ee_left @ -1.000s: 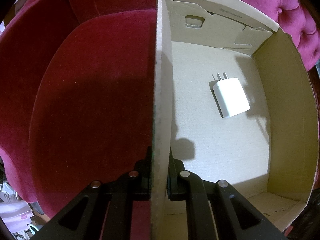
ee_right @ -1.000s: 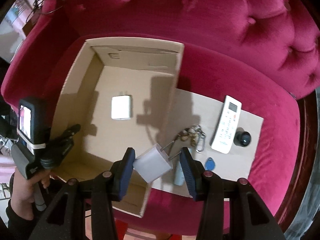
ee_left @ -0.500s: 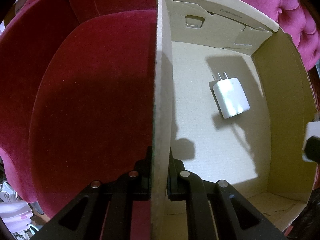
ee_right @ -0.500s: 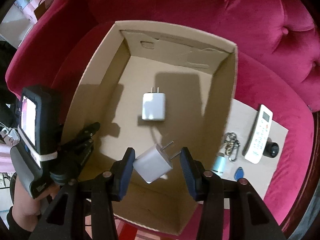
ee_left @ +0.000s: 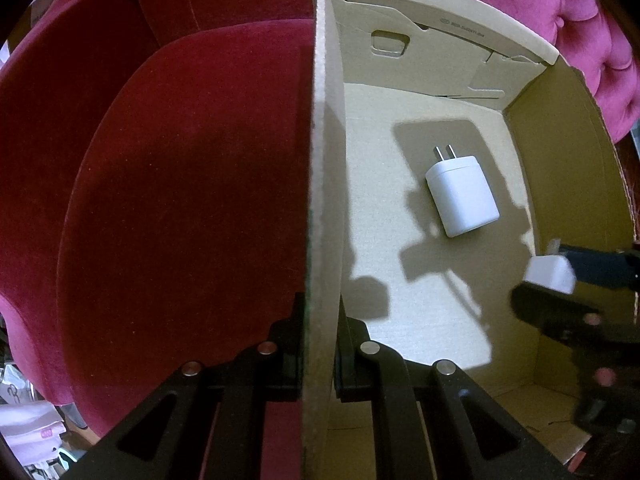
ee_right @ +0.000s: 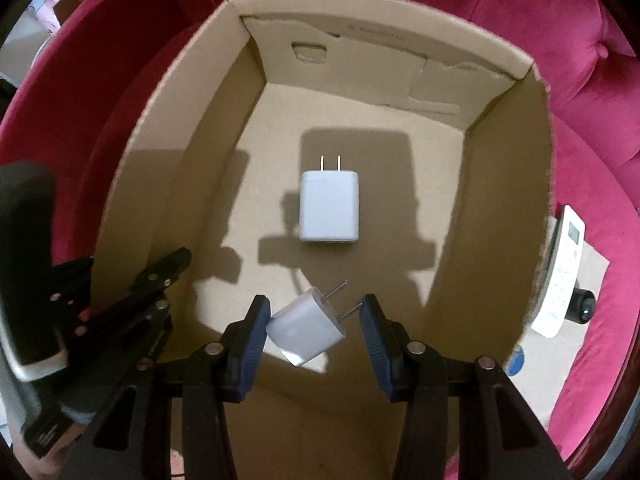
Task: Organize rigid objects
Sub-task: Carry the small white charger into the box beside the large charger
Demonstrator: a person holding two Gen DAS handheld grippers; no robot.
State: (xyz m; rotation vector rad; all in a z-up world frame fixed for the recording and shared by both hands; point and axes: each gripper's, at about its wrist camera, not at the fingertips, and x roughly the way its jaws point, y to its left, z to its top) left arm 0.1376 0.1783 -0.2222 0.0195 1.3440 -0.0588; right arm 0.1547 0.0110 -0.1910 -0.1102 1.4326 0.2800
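An open cardboard box sits on a red velvet sofa. A large white charger lies flat on the box floor, also in the left wrist view. My right gripper is inside the box, shut on a small white plug adapter, its prongs pointing up-right; the adapter shows in the left wrist view too. My left gripper is shut on the box's left wall, one finger on each side.
Right of the box, on a flat cardboard sheet, lie a white remote control, a small black round object and a blue tag. The tufted sofa back rises behind the box.
My right gripper carried the small adapter left from over the cardboard sheet, over the box wall and down into the box. The left gripper kept its hold on the wall.
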